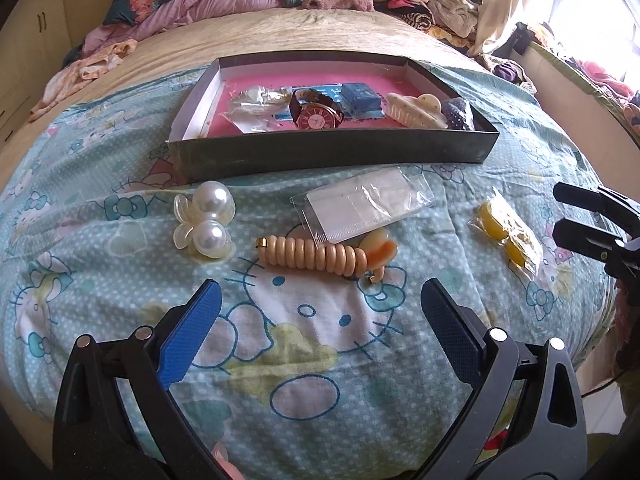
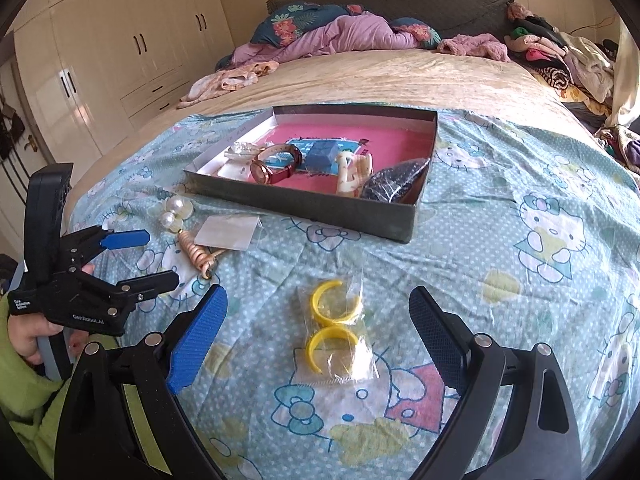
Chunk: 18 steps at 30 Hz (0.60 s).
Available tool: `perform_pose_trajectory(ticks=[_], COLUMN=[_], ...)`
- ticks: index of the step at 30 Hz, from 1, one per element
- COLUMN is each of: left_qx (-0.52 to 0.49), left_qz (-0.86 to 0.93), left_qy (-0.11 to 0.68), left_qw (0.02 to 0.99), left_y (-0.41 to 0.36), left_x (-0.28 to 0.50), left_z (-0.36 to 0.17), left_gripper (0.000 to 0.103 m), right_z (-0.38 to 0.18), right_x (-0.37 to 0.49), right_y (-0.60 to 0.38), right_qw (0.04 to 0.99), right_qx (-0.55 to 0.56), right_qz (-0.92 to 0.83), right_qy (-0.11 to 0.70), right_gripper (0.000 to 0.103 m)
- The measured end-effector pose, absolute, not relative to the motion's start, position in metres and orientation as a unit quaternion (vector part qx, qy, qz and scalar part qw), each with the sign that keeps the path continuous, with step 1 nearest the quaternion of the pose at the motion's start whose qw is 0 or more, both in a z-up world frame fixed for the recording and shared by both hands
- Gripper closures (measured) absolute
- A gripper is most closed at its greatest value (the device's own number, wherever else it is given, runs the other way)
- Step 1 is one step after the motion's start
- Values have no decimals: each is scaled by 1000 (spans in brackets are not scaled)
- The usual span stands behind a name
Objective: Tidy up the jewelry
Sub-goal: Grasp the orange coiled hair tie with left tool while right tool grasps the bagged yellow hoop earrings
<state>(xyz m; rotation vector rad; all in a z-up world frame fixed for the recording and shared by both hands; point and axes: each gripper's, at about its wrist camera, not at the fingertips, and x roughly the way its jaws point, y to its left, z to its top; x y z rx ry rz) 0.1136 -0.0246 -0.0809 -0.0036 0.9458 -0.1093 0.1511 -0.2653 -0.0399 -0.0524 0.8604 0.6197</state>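
Two yellow hoops (image 2: 334,326) in a clear bag lie on the bed (image 2: 500,248) near its front edge, just ahead of the right claw (image 2: 318,336), jaws wide and empty. One spiral tie (image 1: 316,258) lies ahead of the left claw (image 1: 320,320), also wide. One box (image 2: 320,204) sits beyond.

We count one shallow dark cardboard tray (image 1: 332,152); one red-faced wristwatch (image 1: 318,118); two yellow plastic hoop earrings (image 2: 334,324); two large white pearl beads (image 1: 212,216).
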Motion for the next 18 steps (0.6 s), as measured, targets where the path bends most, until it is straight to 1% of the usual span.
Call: perform_pose_trajectory(ticks=[6,13,15,18], left_qx=[-13,-22,-25,-28], left_qz=[-48,-48,-48,-44], left_qy=[467,471,471,472], left_qw=[883,881,881,880], left_y=[-22,-19,-18,-17], left_x=[121,127,129,134], left_z=[-90,-96,-98,-100], left_gripper=[10,10,10,10], right_z=[-67,-87,-92,-95], right_x=[152,159,159,156], right_y=[-264,-252,-246,-238], right_qw=[849,850,854,858], right_qx=[-25,-53,-79,-108], right_qz=[291,280,277,282], right_qy=[439,442,434,416], right_gripper=[12,13,17,33])
